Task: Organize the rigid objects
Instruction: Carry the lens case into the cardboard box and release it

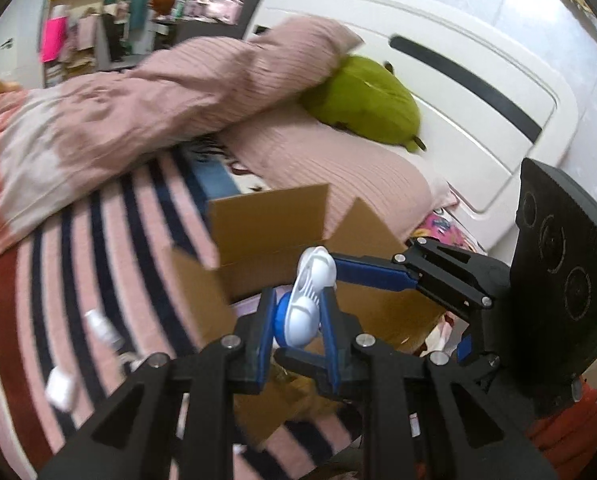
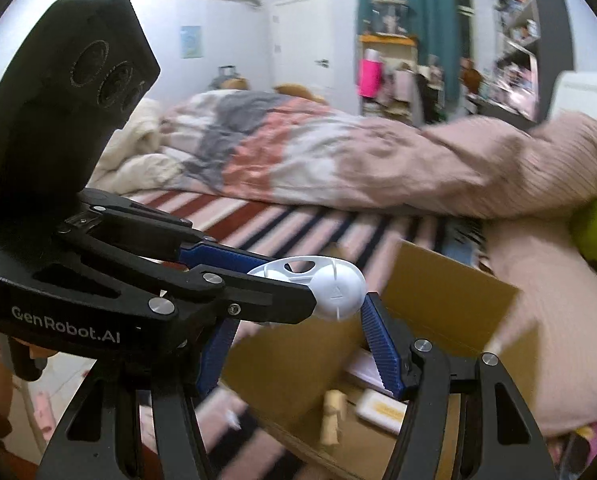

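My left gripper (image 1: 298,320) is shut on a white and blue contact lens case (image 1: 310,300) and holds it above an open cardboard box (image 1: 266,220) on the bed. The case also shows in the right wrist view (image 2: 322,284), held by the left gripper (image 2: 298,292) over the box (image 2: 450,300). My right gripper (image 2: 294,340) is open, its blue fingers (image 2: 380,344) on either side of the case, apart from it. In the left wrist view the right gripper (image 1: 374,276) reaches in from the right, beside the case.
The box holds small items, among them a yellow-labelled pack (image 2: 378,406) and a beige bottle (image 2: 332,420). Small white objects (image 1: 102,326) lie on the striped bedsheet (image 1: 98,240). Pink pillows (image 1: 330,168), a green plush (image 1: 362,100) and a white headboard (image 1: 458,80) lie beyond.
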Demonstrator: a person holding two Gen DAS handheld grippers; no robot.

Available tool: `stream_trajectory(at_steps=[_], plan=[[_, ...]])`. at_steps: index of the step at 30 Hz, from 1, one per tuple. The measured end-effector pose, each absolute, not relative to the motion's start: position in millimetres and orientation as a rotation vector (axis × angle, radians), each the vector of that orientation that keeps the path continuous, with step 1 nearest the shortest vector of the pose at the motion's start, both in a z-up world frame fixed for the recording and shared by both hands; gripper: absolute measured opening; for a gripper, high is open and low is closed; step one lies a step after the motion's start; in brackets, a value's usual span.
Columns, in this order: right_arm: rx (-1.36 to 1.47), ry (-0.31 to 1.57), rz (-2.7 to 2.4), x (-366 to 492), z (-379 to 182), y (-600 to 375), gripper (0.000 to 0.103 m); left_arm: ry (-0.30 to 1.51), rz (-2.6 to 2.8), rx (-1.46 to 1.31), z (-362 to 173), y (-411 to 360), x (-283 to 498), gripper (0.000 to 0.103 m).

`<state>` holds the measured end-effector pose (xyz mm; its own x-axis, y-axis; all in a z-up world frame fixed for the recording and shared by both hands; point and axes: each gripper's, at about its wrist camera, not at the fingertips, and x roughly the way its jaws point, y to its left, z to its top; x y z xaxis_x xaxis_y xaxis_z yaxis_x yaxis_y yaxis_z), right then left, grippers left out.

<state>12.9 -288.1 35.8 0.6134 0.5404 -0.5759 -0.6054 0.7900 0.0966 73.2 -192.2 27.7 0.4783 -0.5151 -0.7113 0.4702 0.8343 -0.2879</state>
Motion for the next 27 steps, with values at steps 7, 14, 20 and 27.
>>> stream_trajectory(at_steps=[7,14,20,27], plan=[[-0.055,0.75,0.61,35.1,15.1,-329.9,0.06,0.941,-0.669,-0.035,6.0,-226.8,96.7,0.022],[-0.07,0.759,0.595,36.0,12.4,-332.3,0.079,0.915,-0.593,-0.012,9.2,-208.7,91.3,0.06],[-0.115,0.733,0.609,27.6,20.8,-312.0,0.086,0.84,-0.524,-0.04,29.2,-161.5,73.7,0.066],[-0.167,0.646,0.708,9.1,47.3,-247.7,0.099,0.779,-0.326,-0.103,39.8,-60.8,44.4,0.066]])
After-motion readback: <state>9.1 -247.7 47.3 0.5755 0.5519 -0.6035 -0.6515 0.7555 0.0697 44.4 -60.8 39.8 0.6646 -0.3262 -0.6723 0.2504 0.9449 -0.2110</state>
